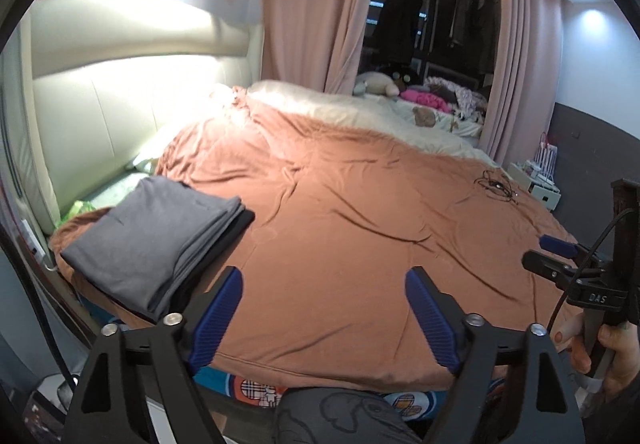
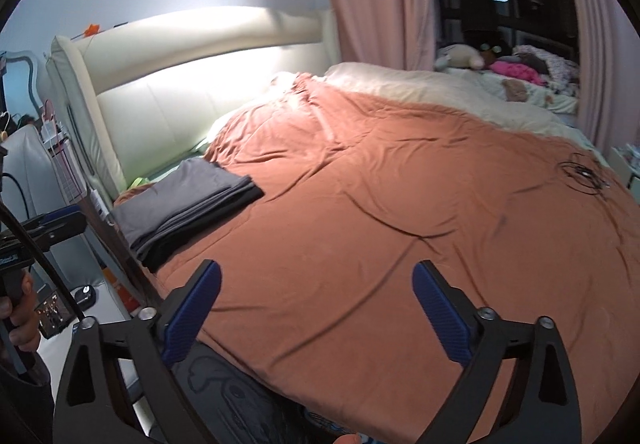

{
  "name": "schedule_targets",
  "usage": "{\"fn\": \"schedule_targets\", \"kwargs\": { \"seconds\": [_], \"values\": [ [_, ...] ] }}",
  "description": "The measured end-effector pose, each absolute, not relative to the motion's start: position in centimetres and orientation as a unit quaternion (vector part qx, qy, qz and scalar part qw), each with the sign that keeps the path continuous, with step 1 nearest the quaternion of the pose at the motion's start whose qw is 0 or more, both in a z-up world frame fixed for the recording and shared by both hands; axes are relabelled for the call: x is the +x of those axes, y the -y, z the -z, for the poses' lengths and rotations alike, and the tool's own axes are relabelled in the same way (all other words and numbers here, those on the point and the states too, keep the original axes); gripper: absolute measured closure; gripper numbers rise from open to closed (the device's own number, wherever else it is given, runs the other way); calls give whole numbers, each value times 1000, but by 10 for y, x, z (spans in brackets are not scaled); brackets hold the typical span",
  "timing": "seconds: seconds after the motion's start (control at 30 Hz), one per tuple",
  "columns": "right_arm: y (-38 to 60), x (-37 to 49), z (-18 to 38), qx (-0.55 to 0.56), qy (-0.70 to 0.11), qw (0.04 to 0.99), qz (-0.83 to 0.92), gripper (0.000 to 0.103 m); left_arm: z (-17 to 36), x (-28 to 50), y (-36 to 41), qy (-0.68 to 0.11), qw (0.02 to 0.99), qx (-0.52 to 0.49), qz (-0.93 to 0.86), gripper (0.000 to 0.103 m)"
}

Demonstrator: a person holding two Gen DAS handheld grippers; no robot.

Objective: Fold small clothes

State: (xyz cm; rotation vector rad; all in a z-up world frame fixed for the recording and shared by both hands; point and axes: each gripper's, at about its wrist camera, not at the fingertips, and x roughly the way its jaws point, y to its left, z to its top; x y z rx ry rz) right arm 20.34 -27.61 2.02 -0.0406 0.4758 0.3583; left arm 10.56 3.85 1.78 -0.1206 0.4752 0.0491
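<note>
A folded stack of grey and black clothes (image 1: 156, 240) lies at the near left corner of the bed, on the rust-brown duvet (image 1: 360, 228); it also shows in the right wrist view (image 2: 184, 208). My left gripper (image 1: 324, 284) is open and empty, held above the duvet's near edge, just right of the stack. My right gripper (image 2: 316, 280) is open and empty above the duvet, right of the stack; it shows from the side in the left wrist view (image 1: 560, 256). The left gripper shows at the left edge of the right wrist view (image 2: 48, 226).
A tangle of black cable (image 1: 496, 186) lies on the duvet's far right. A cream padded headboard (image 1: 120, 104) stands at the left. Soft toys and pink clothes (image 1: 420, 96) lie behind pink curtains. A dark printed garment (image 1: 344, 416) is at the bed's near edge.
</note>
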Motion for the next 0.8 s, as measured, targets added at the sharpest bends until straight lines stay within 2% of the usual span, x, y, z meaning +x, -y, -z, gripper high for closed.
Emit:
{"fn": "schedule_targets", "kwargs": {
  "seconds": [0.1,0.4,0.8],
  "values": [
    [282,185,-18,-20,-225,959,-170,0,-18,92,-23,-211,976,-53,-29,2],
    [295,141,-8,-12,-210,965,-154,0,-13,55,13,-174,983,-46,-44,1],
    [306,106,5,2,-205,966,-157,0,-1,31,36,-177,983,-40,-39,0]
  ]
}}
